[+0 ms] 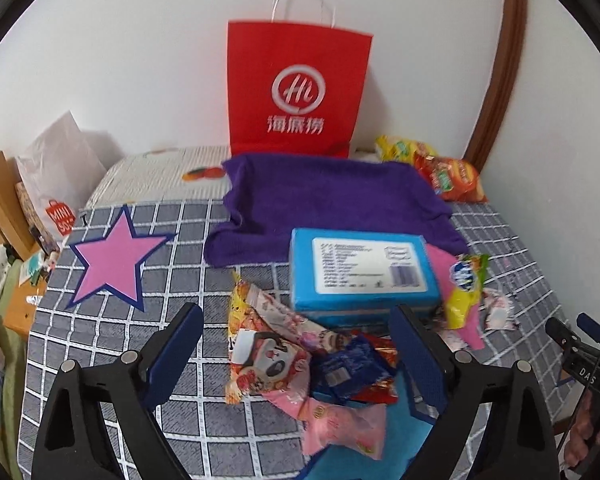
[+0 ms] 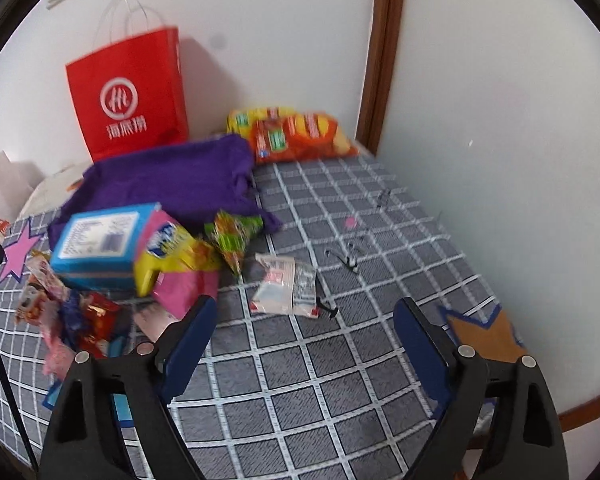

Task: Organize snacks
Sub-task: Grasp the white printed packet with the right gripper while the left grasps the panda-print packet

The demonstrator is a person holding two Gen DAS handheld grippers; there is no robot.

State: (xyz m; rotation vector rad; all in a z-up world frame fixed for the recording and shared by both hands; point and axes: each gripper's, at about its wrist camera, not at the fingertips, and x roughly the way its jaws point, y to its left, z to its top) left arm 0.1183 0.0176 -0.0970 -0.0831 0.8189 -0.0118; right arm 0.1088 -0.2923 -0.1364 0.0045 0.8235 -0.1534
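Observation:
A heap of snack packets lies on a grey checked cloth (image 1: 172, 280). In it are a blue box (image 1: 362, 272) with a white label, a red-and-white cartoon packet (image 1: 268, 364), a dark blue packet (image 1: 346, 368), a pink packet (image 1: 340, 420) and a yellow packet (image 1: 462, 292). My left gripper (image 1: 300, 320) hangs open above the heap, its fingers either side of the cartoon and blue packets, touching nothing. In the right wrist view the same blue box (image 2: 100, 240) and a clear white packet (image 2: 286, 288) lie ahead. My right gripper (image 2: 306, 316) is open over bare cloth (image 2: 340, 380).
A red paper bag (image 1: 296, 88) stands against the white wall behind a purple towel (image 1: 328, 196). Orange and yellow crisp bags (image 2: 300, 132) lie in the far corner. Pink star (image 1: 112, 264) and orange star (image 2: 484, 336) marks sit on the cloth. A second gripper's handle (image 1: 588, 360) shows at right.

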